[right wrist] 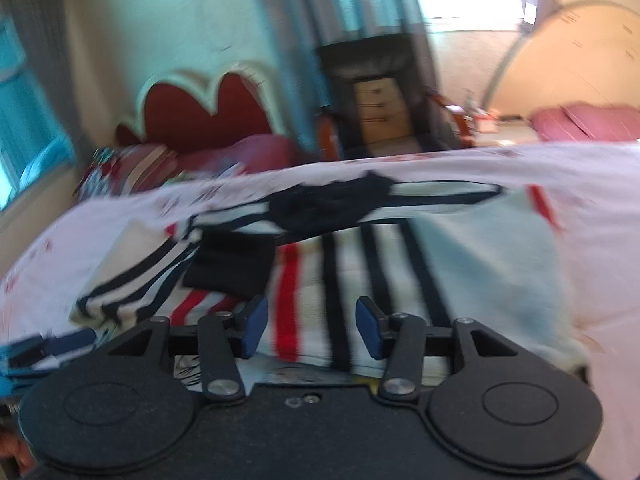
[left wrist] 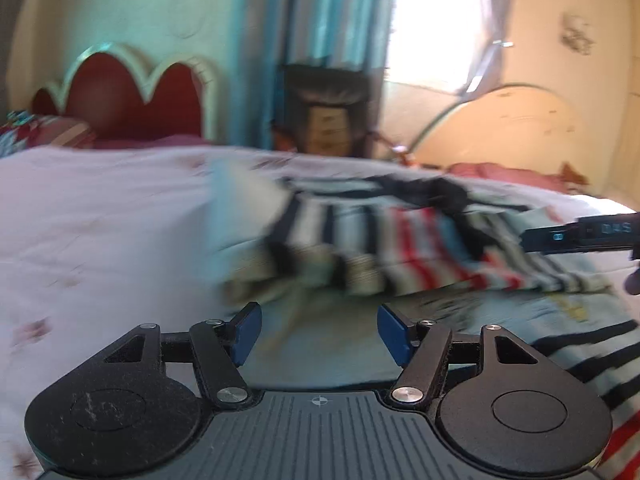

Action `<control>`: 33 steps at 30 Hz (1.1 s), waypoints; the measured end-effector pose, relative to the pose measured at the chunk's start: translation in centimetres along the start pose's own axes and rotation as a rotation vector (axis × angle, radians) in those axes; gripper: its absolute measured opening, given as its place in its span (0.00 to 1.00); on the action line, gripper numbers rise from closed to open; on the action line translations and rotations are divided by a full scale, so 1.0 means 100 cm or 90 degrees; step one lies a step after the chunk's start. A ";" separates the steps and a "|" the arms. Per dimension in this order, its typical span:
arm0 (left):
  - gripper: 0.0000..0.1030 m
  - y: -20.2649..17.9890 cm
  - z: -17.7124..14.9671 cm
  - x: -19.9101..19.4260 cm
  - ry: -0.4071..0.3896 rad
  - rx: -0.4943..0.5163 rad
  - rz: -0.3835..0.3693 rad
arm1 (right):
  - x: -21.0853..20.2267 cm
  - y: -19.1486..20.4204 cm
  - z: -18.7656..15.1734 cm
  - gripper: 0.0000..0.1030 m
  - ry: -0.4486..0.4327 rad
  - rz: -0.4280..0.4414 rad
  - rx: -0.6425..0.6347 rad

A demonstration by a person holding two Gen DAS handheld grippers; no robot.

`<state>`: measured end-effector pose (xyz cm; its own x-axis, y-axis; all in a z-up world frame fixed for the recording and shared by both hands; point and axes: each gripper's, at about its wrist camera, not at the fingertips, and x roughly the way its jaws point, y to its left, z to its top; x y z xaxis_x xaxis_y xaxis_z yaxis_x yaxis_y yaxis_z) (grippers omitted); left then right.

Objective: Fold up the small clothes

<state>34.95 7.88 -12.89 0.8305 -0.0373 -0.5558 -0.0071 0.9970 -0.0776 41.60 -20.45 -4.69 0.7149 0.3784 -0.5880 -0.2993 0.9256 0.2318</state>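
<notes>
A small striped shirt (left wrist: 400, 248), white with navy and red stripes and a pale blue part, lies rumpled on the bed. It also shows in the right wrist view (right wrist: 332, 264), with a dark collar and a dark sleeve cuff (right wrist: 232, 264). My left gripper (left wrist: 320, 332) is open and empty, low over the near edge of the shirt. My right gripper (right wrist: 312, 330) is open and empty above the striped body. The right gripper's fingers (left wrist: 576, 234) show at the right edge of the left wrist view. Both views are motion-blurred.
The shirt lies on a white floral bedsheet (left wrist: 100, 220). A red scalloped headboard (left wrist: 132, 96) and pillows (left wrist: 44, 132) stand at the back left. A dark drawer unit (left wrist: 326, 112) stands under a curtained window. A second bed with pink bedding (right wrist: 588, 122) is at the right.
</notes>
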 end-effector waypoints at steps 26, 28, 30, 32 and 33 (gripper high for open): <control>0.34 0.029 0.021 0.050 0.012 -0.002 -0.008 | 0.010 -0.032 -0.006 0.06 -0.045 -0.114 0.100; 0.34 0.034 0.021 0.051 0.013 -0.022 -0.019 | 0.012 -0.036 -0.009 0.06 -0.035 -0.108 0.120; 0.34 0.036 0.021 0.053 0.016 -0.029 -0.025 | 0.012 -0.038 -0.012 0.07 -0.034 -0.098 0.139; 0.34 0.036 0.021 0.055 0.018 -0.028 -0.027 | 0.011 -0.044 -0.014 0.12 -0.030 -0.085 0.164; 0.34 0.036 0.021 0.057 0.022 -0.029 -0.029 | 0.011 -0.048 -0.014 0.18 -0.029 -0.083 0.175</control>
<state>40.78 11.42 -14.59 0.8111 -0.0863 -0.5786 0.0046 0.9900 -0.1413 42.90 -24.46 -7.53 0.7650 0.2503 -0.5934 -0.0246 0.9321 0.3615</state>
